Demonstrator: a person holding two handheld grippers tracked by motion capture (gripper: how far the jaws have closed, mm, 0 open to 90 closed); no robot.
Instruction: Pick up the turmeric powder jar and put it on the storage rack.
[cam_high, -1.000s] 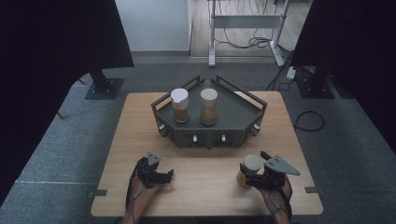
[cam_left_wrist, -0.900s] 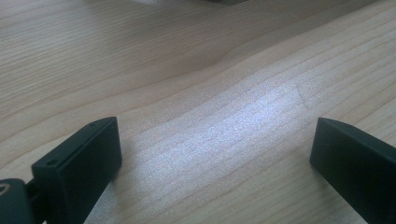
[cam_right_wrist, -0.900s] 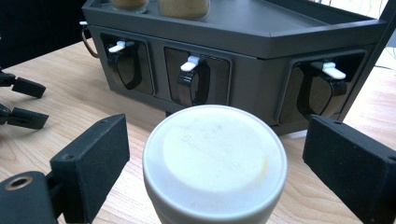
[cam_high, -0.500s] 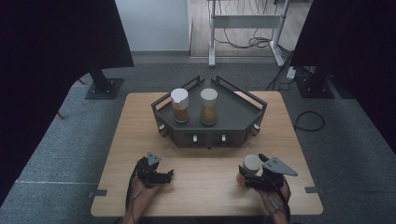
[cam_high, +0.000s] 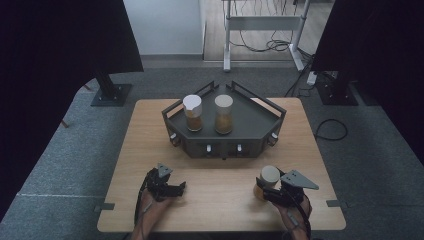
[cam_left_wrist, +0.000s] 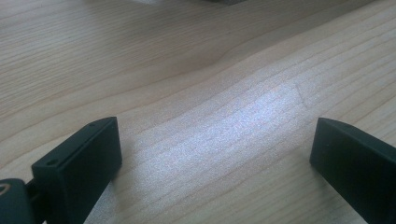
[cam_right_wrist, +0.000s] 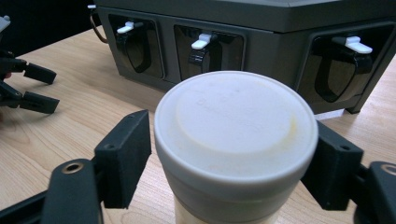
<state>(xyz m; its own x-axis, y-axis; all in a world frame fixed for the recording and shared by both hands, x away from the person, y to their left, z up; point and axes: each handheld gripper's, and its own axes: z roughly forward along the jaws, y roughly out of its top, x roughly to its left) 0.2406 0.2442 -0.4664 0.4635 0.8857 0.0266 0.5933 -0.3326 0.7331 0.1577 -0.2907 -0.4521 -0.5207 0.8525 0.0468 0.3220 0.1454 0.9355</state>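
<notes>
A jar with a white lid (cam_right_wrist: 233, 126) stands on the wooden table (cam_high: 220, 200) near its front right, with tan contents (cam_high: 259, 190) showing below the lid. My right gripper (cam_right_wrist: 231, 154) has just been closing, and its pads now press the jar's sides under the lid. From above, the right gripper (cam_high: 263, 189) reaches the jar from the right. My left gripper (cam_left_wrist: 215, 154) is open over bare wood, nothing between its fingers. It rests at the front left (cam_high: 179, 189).
A dark six-sided tray (cam_high: 250, 125) with rails stands mid-table and carries two more lidded jars (cam_high: 192, 113) (cam_high: 223, 114). Its front wall (cam_right_wrist: 261, 42) with white latches lies just beyond the held jar. The left gripper (cam_right_wrist: 42, 88) appears at the far left.
The right gripper's jaws have drawn in against the jar. Both hands and the jar stay where they were.
</notes>
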